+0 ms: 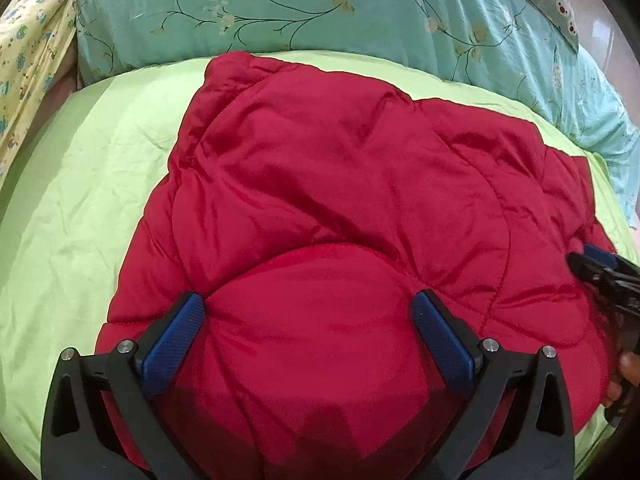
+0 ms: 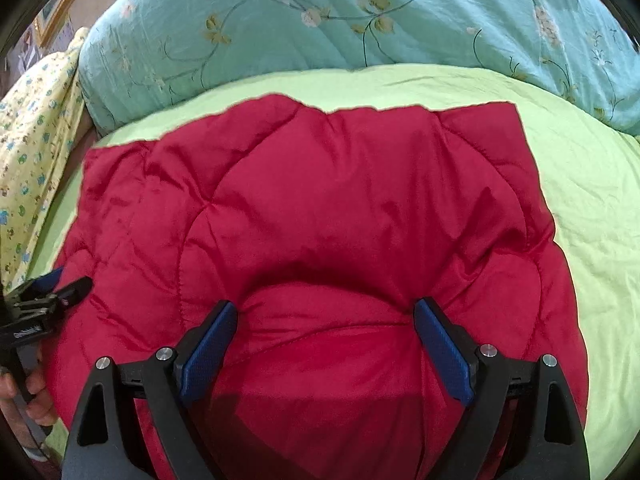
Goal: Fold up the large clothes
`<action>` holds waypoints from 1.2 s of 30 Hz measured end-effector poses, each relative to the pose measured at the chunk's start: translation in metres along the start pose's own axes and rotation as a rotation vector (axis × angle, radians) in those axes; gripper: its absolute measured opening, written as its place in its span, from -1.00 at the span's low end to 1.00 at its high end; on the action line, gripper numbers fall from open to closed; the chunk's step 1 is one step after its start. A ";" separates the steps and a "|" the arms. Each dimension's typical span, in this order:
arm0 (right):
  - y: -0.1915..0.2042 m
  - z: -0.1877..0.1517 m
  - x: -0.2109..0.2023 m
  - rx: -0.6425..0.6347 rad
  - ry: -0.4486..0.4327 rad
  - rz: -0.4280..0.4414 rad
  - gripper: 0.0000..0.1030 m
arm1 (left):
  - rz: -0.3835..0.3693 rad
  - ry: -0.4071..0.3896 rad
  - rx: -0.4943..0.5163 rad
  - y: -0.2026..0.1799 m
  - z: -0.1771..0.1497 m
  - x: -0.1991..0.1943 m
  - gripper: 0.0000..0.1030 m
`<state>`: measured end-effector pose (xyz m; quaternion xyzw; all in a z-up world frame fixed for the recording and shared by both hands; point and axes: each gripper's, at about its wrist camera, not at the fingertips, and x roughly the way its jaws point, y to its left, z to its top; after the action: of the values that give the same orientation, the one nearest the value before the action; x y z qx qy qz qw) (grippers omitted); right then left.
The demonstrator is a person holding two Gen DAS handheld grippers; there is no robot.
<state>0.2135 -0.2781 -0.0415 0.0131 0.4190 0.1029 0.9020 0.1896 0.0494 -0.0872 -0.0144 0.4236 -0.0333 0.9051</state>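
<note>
Two grippers sit at the near edge of the green sheet (image 1: 92, 168). My left gripper (image 1: 308, 312) and right gripper (image 2: 326, 316) both stand spread wide, each straddling a puffed bulge of the red quilted jacket (image 2: 312, 200), which lies across the sheet's middle, below the teal floral quilt (image 2: 320, 28).

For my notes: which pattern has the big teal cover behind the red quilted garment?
Teal floral cover: pale flowers on thin dark vines with olive leaves. Right wrist view shows it best.

The red quilted garment's (image 1: 340, 208) near edge is cut off below both views, hidden behind the fingers (image 2: 208, 344).
</note>
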 end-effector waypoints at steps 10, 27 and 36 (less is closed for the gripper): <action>0.049 -0.039 -0.063 -0.108 -0.040 0.045 0.74 | -0.002 -0.006 0.000 0.002 0.001 -0.005 1.00; 0.042 -0.044 -0.038 -0.111 -0.018 -0.016 0.73 | -0.042 0.009 0.044 -0.015 -0.040 -0.057 1.00; 0.034 -0.051 -0.032 -0.084 -0.010 -0.035 0.76 | -0.032 0.000 0.059 -0.019 -0.040 -0.058 1.00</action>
<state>0.1484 -0.2545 -0.0469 -0.0316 0.4099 0.1047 0.9055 0.1208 0.0345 -0.0679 0.0053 0.4222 -0.0601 0.9045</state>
